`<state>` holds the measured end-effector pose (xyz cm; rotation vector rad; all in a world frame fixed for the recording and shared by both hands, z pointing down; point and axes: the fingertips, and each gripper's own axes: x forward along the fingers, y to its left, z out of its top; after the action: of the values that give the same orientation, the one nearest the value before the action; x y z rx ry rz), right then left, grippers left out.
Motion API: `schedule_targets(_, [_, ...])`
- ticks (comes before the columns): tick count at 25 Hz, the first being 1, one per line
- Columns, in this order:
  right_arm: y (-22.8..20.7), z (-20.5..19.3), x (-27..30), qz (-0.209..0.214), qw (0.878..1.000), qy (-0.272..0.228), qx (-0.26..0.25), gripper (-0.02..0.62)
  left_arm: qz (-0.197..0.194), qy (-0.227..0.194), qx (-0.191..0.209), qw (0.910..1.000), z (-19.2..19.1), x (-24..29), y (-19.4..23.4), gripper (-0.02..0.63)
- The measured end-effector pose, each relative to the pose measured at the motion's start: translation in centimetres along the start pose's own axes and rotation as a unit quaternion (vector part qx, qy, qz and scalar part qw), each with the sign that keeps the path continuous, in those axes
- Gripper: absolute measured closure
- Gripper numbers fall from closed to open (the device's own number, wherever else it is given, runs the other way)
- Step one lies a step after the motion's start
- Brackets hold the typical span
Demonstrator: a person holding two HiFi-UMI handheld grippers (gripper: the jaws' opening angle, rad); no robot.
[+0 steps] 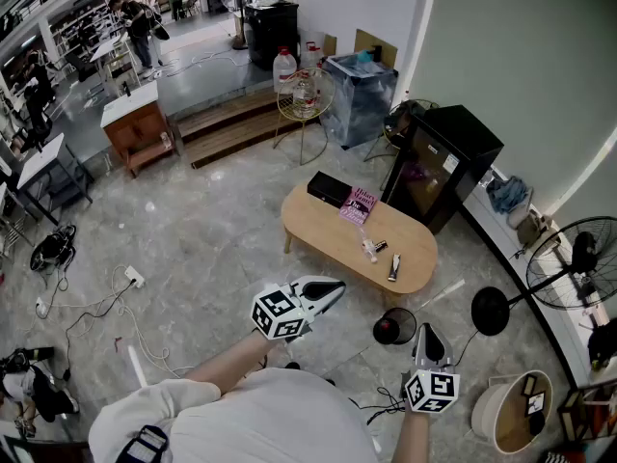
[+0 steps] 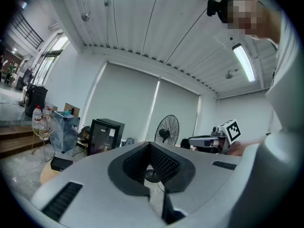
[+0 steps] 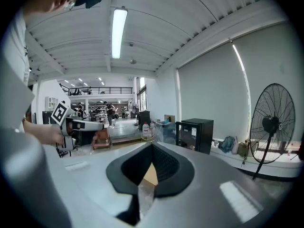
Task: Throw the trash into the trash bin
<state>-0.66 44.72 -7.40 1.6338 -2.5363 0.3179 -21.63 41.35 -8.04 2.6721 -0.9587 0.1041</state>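
Pointing forward, nearly level, left gripper (image 1: 328,289) and right gripper (image 1: 428,333) are both closed, empty.

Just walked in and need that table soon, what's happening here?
A person stands back from the wooden table, a gripper in each hand. The left gripper and right gripper are both shut and empty. Small bits of trash lie on the table untouched; a small dark bin sits on the floor beside it.

Grey marble floor (image 1: 222,239), oval wooden table (image 1: 323,230) (black fridge (image 1: 448,157) behind)
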Motion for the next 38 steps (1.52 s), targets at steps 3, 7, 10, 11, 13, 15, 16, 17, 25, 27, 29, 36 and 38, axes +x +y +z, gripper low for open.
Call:
schedule_targets(3, [0.0,0.3,0.2,-0.002,1.0,0.0,0.0,0.584,0.0,0.001,-0.001,1.0,0.2,0.0,0.3,0.6])
schedule_targets(7, [0.1,0.4,0.3,-0.004,1.0,-0.002,-0.001,0.584,-0.001,0.002,0.0,1.0,0.2,-0.1,0.4,0.6])
schedule_targets(10, [0.1,0.3,0.3,-0.009,1.0,-0.002,0.006,0.584,-0.004,0.004,-0.001,1.0,-0.1,-0.2,0.4,0.6])
schedule_targets(11, [0.1,0.2,0.3,-0.011,1.0,-0.002,0.009,0.584,-0.005,0.004,-0.001,1.0,-0.2,-0.2,0.4,0.6])
schedule_targets(13, [0.1,0.1,0.4,-0.015,1.0,-0.003,0.013,0.584,-0.006,0.005,-0.002,1.0,-0.3,-0.2,0.6,0.6])
schedule_targets(15, [0.1,0.1,0.7,-0.019,1.0,-0.002,0.013,0.584,-0.007,0.006,-0.003,1.0,-0.3,-0.2,1.0,0.6])
schedule_targets(16, [0.2,0.0,0.8,-0.02,1.0,-0.001,0.014,0.584,-0.007,0.006,-0.004,1.0,-0.4,-0.3,1.2,0.6])
schedule_targets(17, [0.3,-0.2,0.9,-0.021,1.0,0.0,0.014,0.584,-0.007,0.007,-0.004,0.9999,-0.6,-0.5,1.4,0.6])
schedule_targets(25, [2.6,-0.6,2.1,-0.026,1.0,0.007,-0.006,0.584,-0.009,0.015,-0.002,0.9999,-1.5,-2.1,3.2,0.6])
schedule_targets(27, [3.2,-0.5,2.6,-0.028,1.0,0.007,-0.011,0.584,-0.009,0.013,-0.002,0.9999,-1.6,-2.5,3.9,0.6])
schedule_targets(29, [3.6,-0.7,3.2,-0.031,0.999,0.009,-0.01,0.584,-0.012,0.014,-0.003,0.9998,-1.7,-2.6,4.6,0.6])
schedule_targets(36, [4.7,-2.1,4.7,-0.038,0.999,0.023,-0.003,0.584,-0.018,0.029,-0.01,0.9994,-2.9,-3.3,6.4,0.6])
schedule_targets(38, [4.7,-2.3,5.2,-0.037,0.999,0.025,-0.001,0.584,-0.016,0.03,-0.011,0.9994,-2.9,-3.3,7.0,0.6])
